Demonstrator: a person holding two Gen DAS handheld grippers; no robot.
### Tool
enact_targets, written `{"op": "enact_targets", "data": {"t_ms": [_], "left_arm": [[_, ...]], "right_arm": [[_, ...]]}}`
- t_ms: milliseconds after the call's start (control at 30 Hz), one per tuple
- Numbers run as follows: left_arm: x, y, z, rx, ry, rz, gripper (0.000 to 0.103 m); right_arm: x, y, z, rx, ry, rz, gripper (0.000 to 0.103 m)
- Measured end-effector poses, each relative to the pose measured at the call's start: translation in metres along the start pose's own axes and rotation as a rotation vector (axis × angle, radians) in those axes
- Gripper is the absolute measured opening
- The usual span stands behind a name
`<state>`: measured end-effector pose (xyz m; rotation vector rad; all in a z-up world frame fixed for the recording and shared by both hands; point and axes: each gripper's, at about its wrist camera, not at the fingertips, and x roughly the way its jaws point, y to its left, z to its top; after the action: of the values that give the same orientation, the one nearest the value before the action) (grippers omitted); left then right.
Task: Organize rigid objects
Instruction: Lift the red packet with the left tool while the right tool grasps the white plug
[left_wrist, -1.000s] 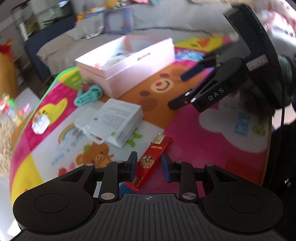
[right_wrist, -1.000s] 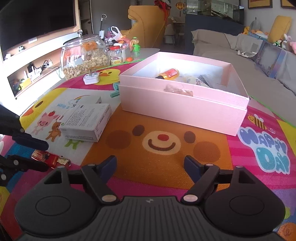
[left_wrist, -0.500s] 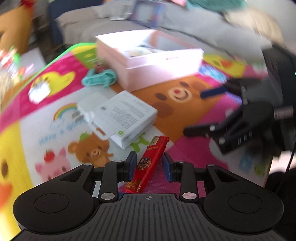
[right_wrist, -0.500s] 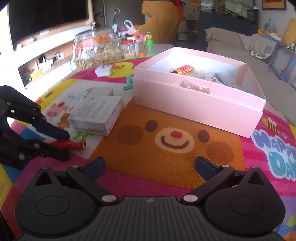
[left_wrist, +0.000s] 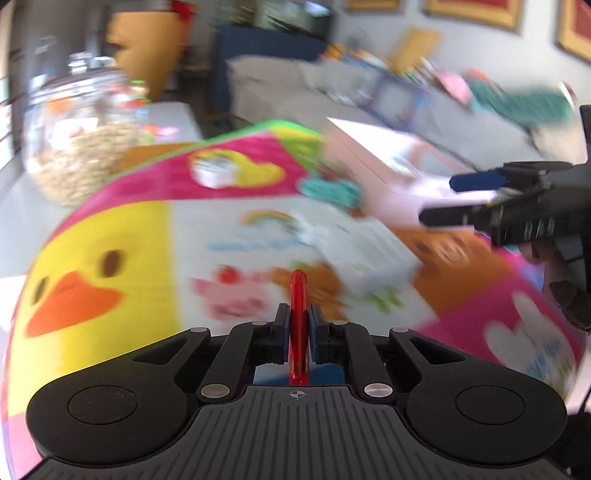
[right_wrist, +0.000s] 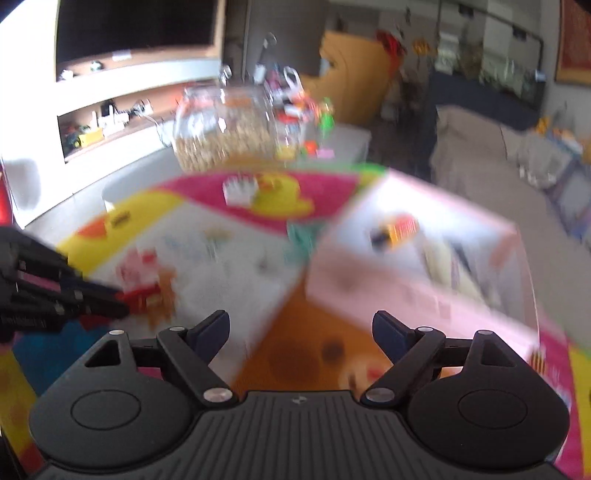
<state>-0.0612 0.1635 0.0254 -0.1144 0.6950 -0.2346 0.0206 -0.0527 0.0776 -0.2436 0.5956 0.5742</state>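
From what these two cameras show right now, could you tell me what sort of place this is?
Most likely a family living room. A grey sofa stands behind a bright cartoon play mat, a dark television hangs above wall shelves, and a big glass jar sits on a low table nearby.

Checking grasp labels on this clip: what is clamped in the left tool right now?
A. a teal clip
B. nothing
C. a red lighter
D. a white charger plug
C: in the left wrist view the left tool has its blue pads pressed on the thin red lighter, which stands edge-on between them.
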Motion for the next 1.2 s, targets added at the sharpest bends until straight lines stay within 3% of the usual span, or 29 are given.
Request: {"op": "enact_targets", "data": {"t_ms": [67, 200, 367, 433, 467, 500, 633, 733, 767, 800, 833, 933, 1000, 1167, 1200], "left_arm": [[0.001, 0.011, -0.002, -0.055, -0.033, 0.013, 0.013], [0.009, 0.014, -0.007, -0.101, -0.047, -0.004, 0.013], [0.01, 0.019, -0.014, -0.129, -0.06, -0.019, 0.013], [0.009, 0.024, -0.015, -0.154, -0.062, -0.033, 0.013], [0.01, 0.027, -0.017, -0.163, -0.063, -0.04, 0.013], [0.009, 0.028, -0.017, -0.172, -0.064, -0.046, 0.013], [0.01, 0.03, -0.017, -0.183, -0.066, -0.052, 0.013], [0.009, 0.028, -0.018, -0.179, -0.066, -0.047, 0.013], [0.009, 0.027, -0.018, -0.175, -0.065, -0.044, 0.013], [0.009, 0.025, -0.018, -0.171, -0.065, -0.041, 0.013], [0.009, 0.024, -0.018, -0.165, -0.067, -0.037, 0.013], [0.006, 0.019, -0.018, -0.141, -0.069, -0.023, 0.013], [0.006, 0.014, -0.019, -0.132, -0.053, -0.041, 0.013], [0.0, -0.004, -0.023, -0.119, -0.03, -0.041, 0.013], [-0.001, -0.005, -0.023, -0.135, -0.032, -0.038, 0.013]], "right_arm": [[0.019, 0.005, 0.03, 0.03, -0.019, 0.045, 0.086], [0.094, 0.015, 0.08, 0.099, 0.073, 0.113, 0.086], [0.188, 0.04, 0.105, 0.078, 0.187, 0.053, 0.08], [0.215, 0.049, 0.106, 0.055, 0.218, 0.028, 0.071], [0.225, 0.054, 0.106, 0.038, 0.241, 0.023, 0.055], [0.228, 0.056, 0.106, 0.03, 0.261, 0.027, 0.047], [0.194, 0.054, 0.104, 0.039, 0.23, 0.058, 0.046], [0.134, 0.045, 0.093, 0.015, 0.17, 0.078, 0.046], [0.112, 0.041, 0.087, 0.006, 0.145, 0.076, 0.042], [0.09, 0.034, 0.081, 0.002, 0.118, 0.07, 0.029], [0.07, 0.028, 0.073, 0.006, 0.093, 0.059, 0.024], [0.014, 0.003, 0.041, 0.052, 0.01, -0.009, 0.024], [-0.01, -0.013, 0.018, 0.087, 0.004, -0.039, 0.024], [-0.035, -0.029, -0.021, 0.08, 0.017, -0.033, 0.025], [-0.035, -0.028, -0.024, 0.073, 0.017, -0.02, 0.033]]}}
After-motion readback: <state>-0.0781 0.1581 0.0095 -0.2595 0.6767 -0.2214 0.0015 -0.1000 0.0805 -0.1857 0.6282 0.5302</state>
